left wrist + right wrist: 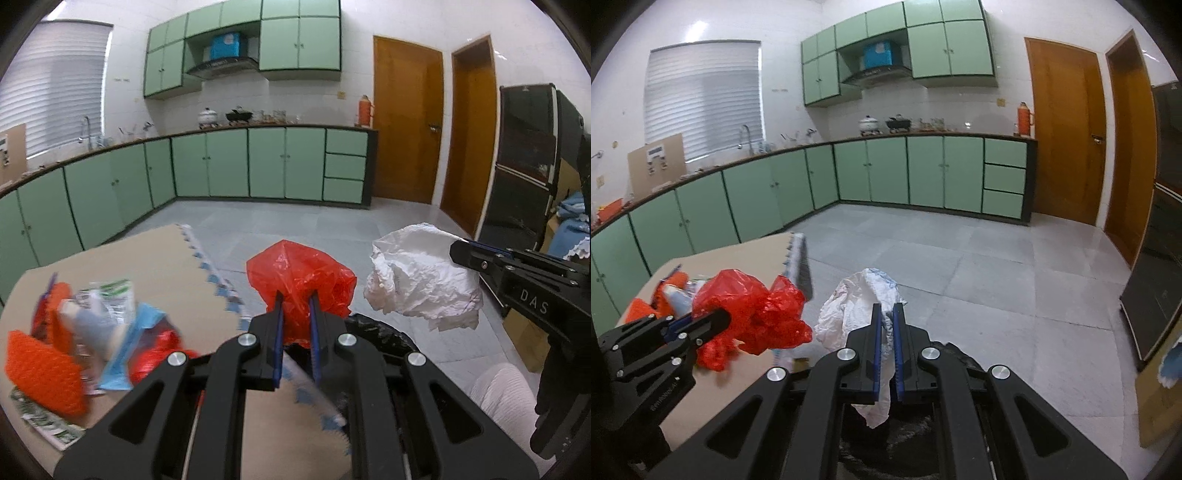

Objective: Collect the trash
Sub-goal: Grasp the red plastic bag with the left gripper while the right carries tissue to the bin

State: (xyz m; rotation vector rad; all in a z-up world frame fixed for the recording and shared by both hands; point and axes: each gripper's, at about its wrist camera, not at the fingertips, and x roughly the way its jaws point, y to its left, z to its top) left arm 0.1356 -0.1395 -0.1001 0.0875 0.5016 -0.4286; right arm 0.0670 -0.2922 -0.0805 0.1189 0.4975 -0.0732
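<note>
My left gripper (296, 295) is shut on a crumpled red plastic bag (299, 273) and holds it in the air past the table's right edge, above a bin lined with a black bag (384, 334). My right gripper (885, 308) is shut on a crumpled white plastic bag (857, 302), held beside the red bag (753, 310) and above the black-lined bin (916, 439). The white bag (421, 280) and the right gripper (458, 251) also show in the left wrist view. The left gripper (720, 317) shows in the right wrist view.
A pile of trash (85, 332) lies on the brown table (159, 251): orange netting, blue and green-white wrappers, red foil. A blue-edged foam strip (218, 280) runs along the table's right edge. Green cabinets (229, 166), wooden doors (406, 125) and a black cabinet (524, 162) surround a tiled floor.
</note>
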